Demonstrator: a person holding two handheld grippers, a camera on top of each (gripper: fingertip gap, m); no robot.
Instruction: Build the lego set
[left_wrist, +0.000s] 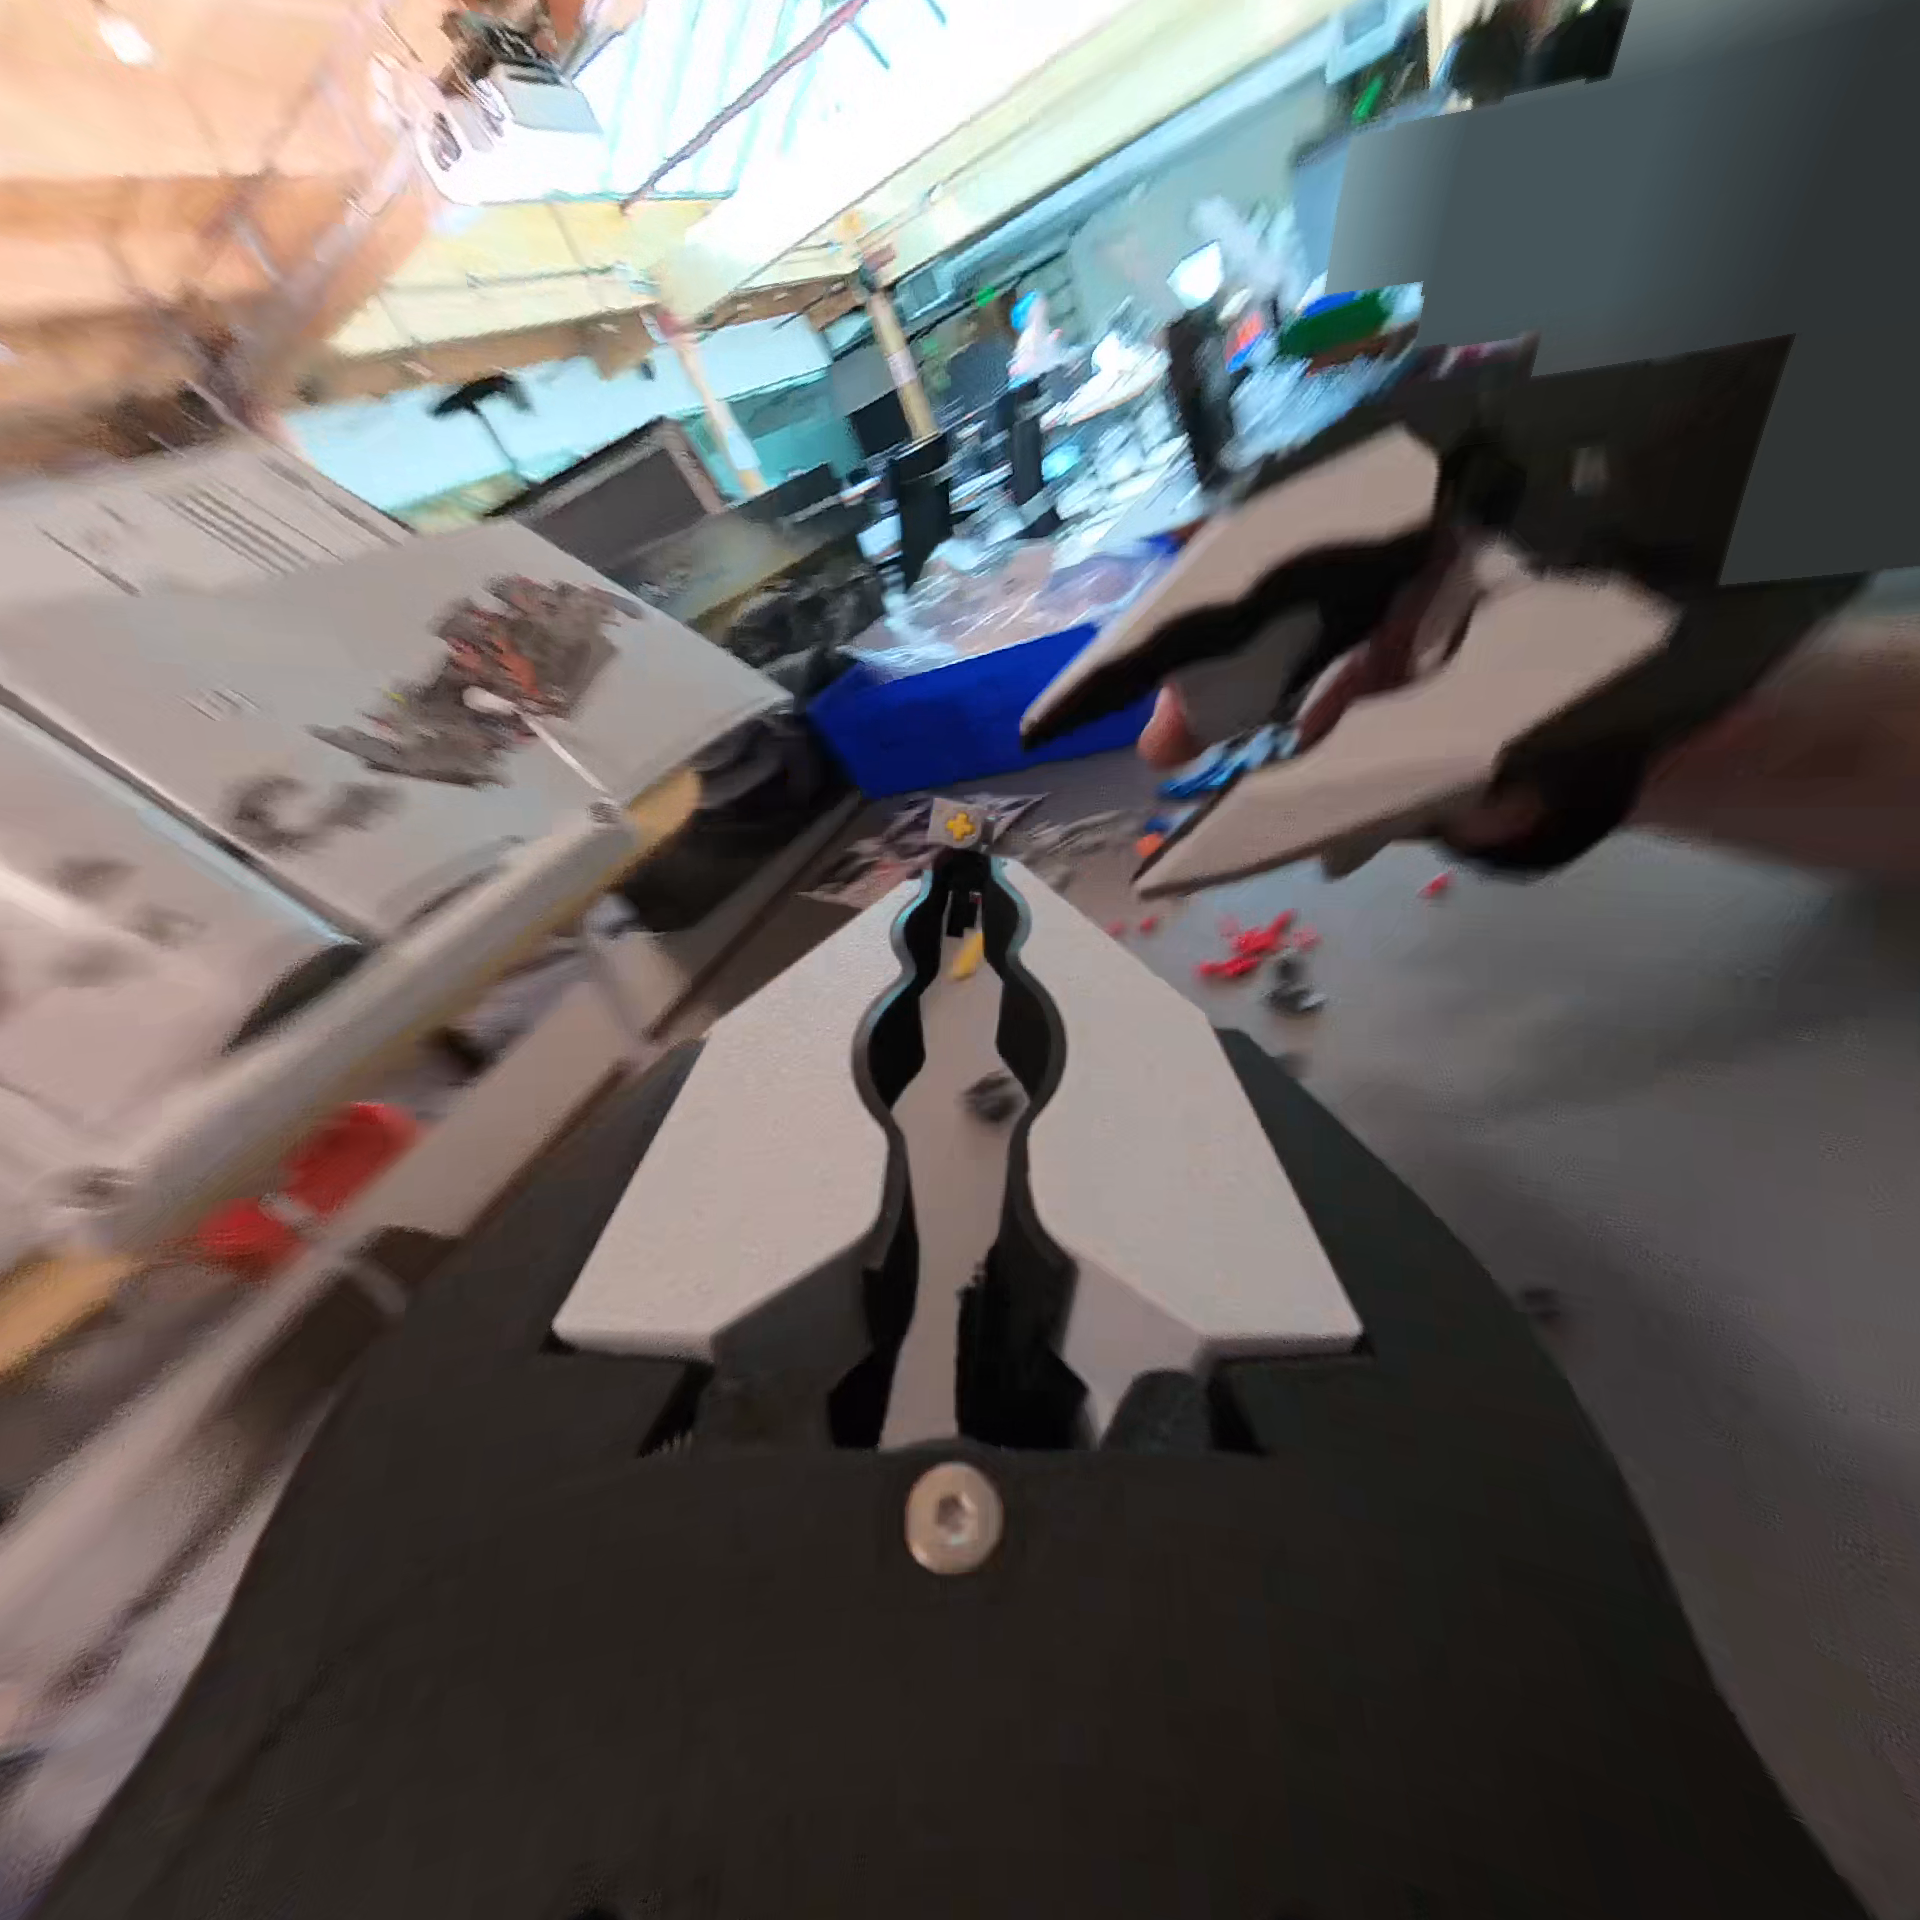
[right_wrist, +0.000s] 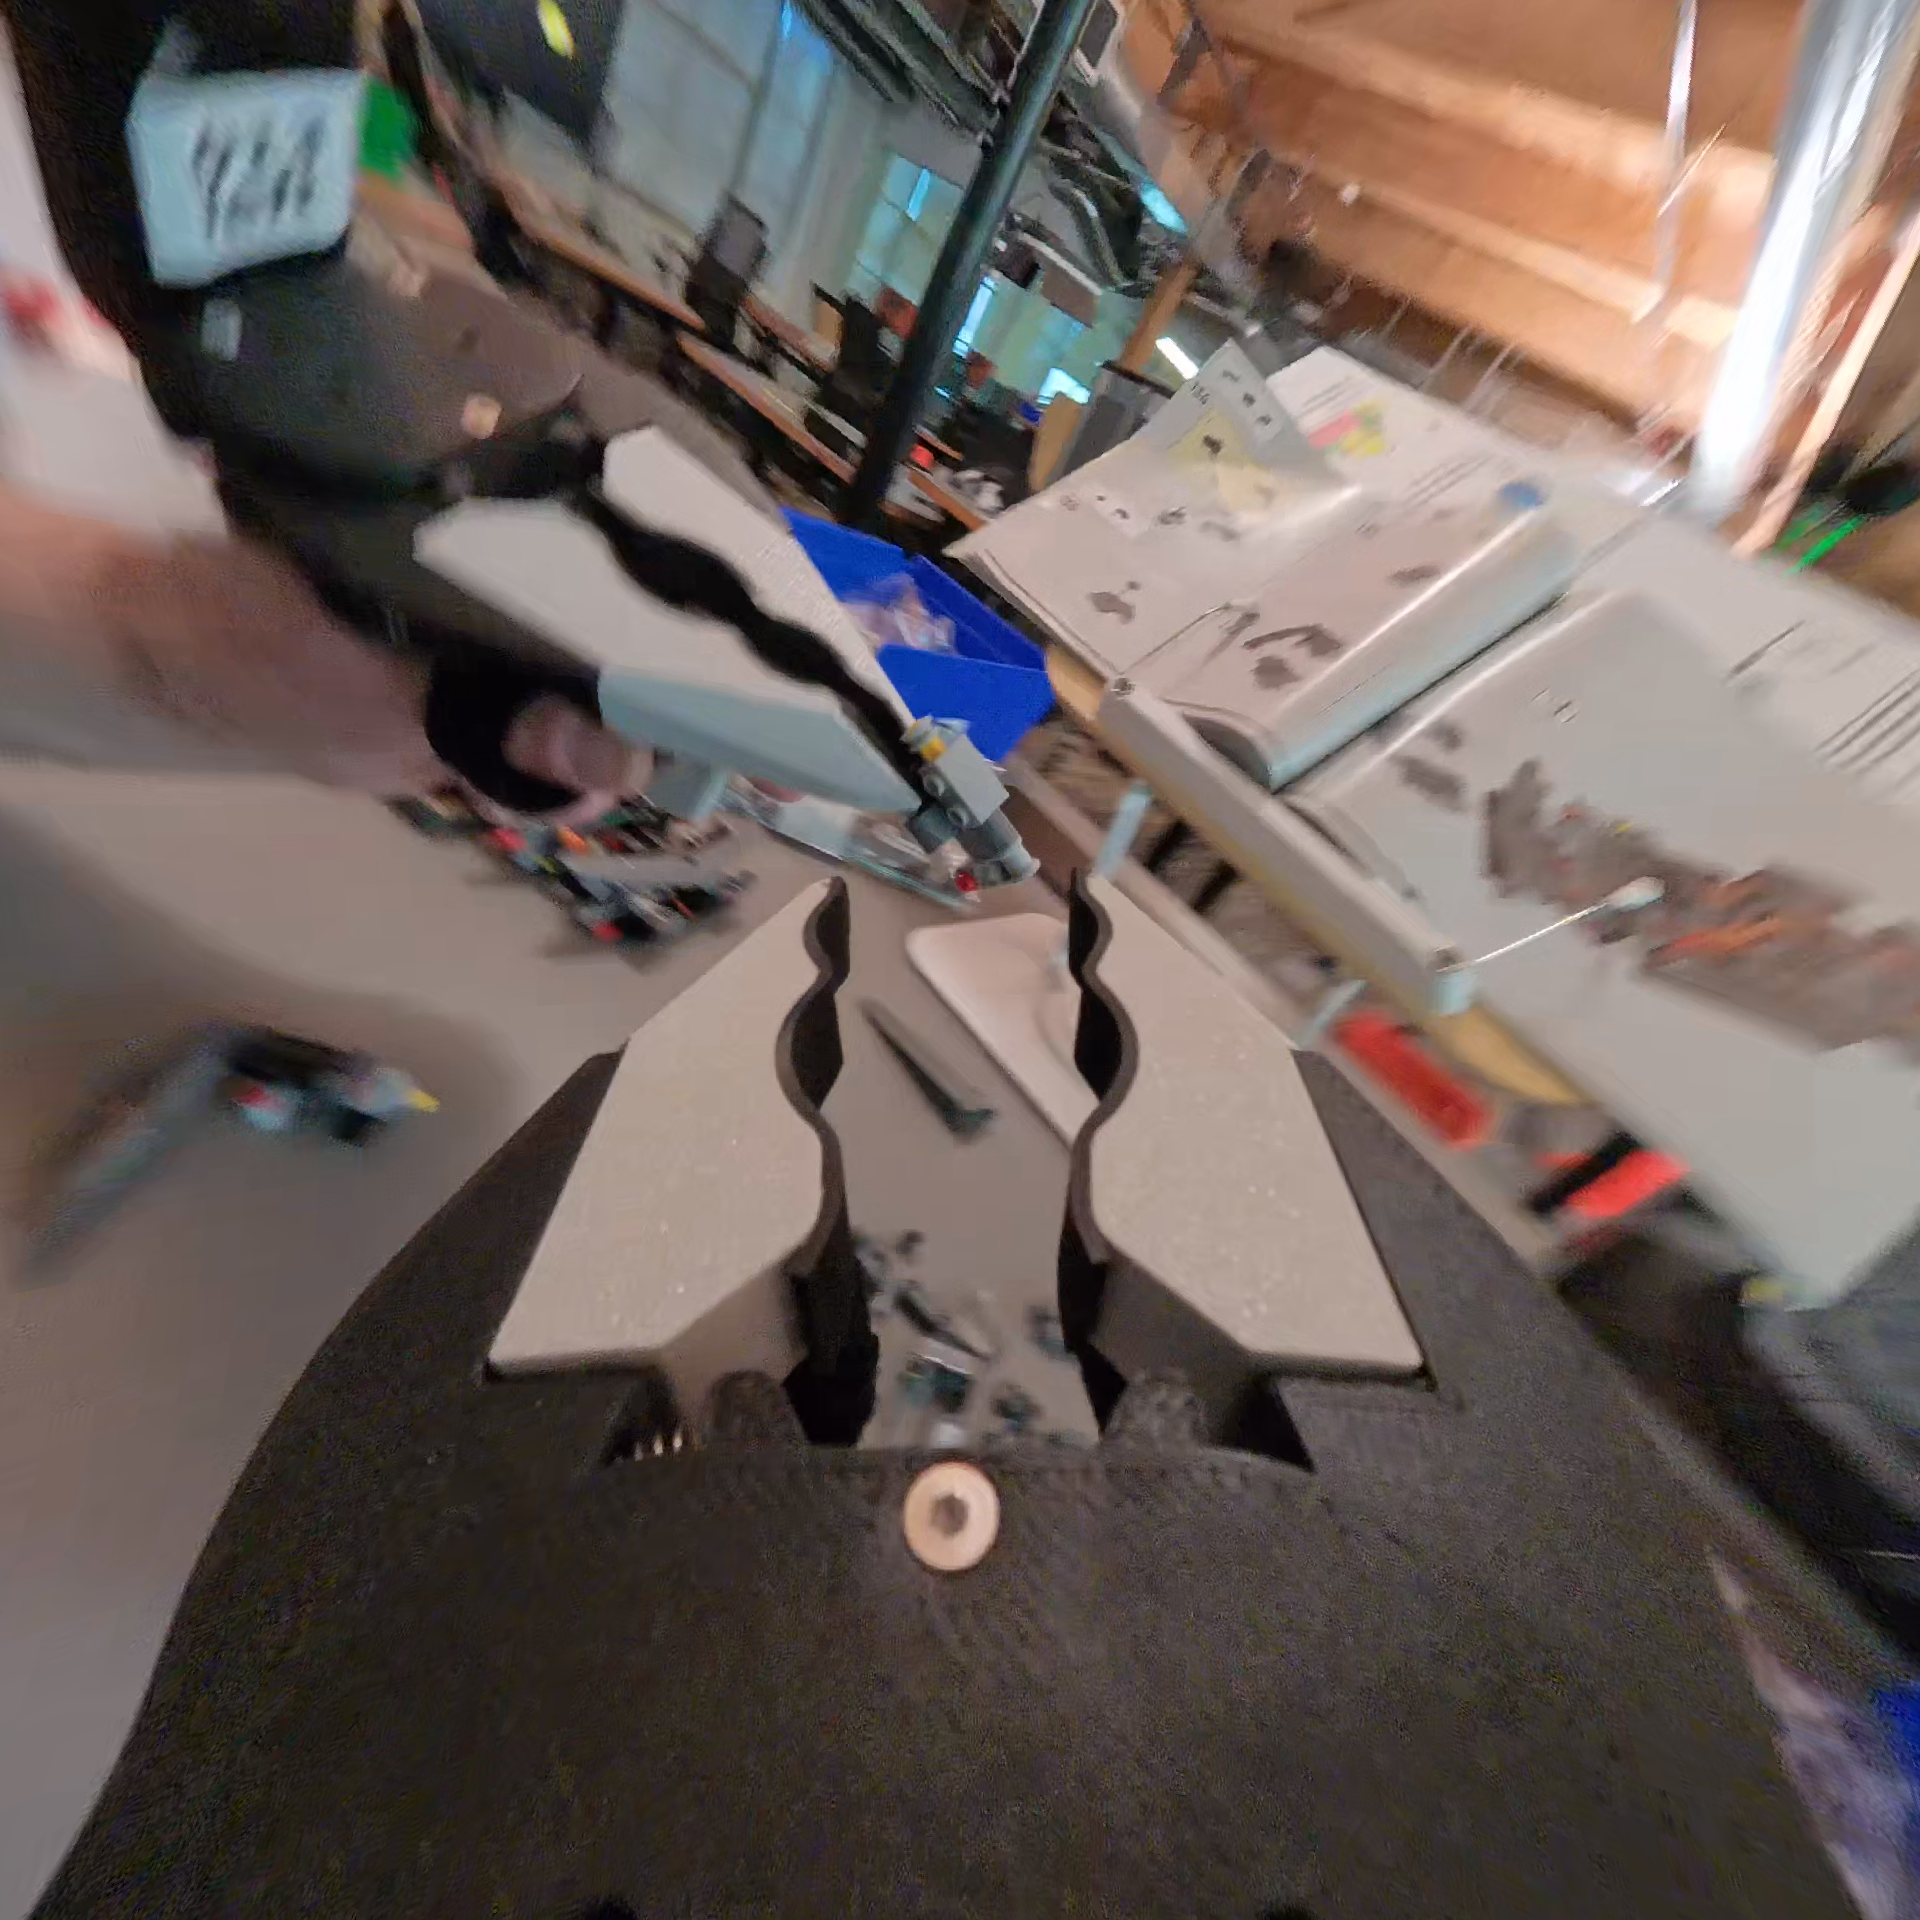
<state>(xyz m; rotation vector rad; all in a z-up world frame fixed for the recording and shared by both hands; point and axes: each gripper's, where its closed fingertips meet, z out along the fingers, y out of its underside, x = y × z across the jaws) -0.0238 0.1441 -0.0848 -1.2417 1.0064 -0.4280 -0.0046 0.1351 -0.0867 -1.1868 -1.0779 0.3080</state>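
Up close, our left gripper (left_wrist: 961, 862) is clenched on a small grey brick assembly (right_wrist: 961, 800), a cluster of studded grey pieces with a yellow bit near its top. From the left wrist view we see only its end poking past the nearly closed fingertips, a grey face with a yellow cross-shaped piece (left_wrist: 961, 826). From the right wrist view the assembly hangs in the air at the tip of the left gripper, above the grey table (right_wrist: 260, 883) and just beyond the tips of our right gripper (right_wrist: 956, 899).

Our right gripper is released: its two fingers stand well apart with nothing between them, and through the gap we see the table, a dark slender piece (right_wrist: 925, 1070) lying on it, and the pale base of a stand (right_wrist: 997, 987). In the left wrist view the right gripper (left_wrist: 1091, 810) shows at the upper right, jaws spread, held by a hand (left_wrist: 1766, 748).

Around us, loose bricks are scattered on the table: red ones (left_wrist: 1257, 945) to the right in the left wrist view, and a dark mixed pile (right_wrist: 592, 862) in the right wrist view. A blue bin (right_wrist: 935, 634) sits farther back, behind the held assembly. Open instruction booklets (right_wrist: 1299, 561) are propped on a stand along the table's edge. Much of both views is blurred.
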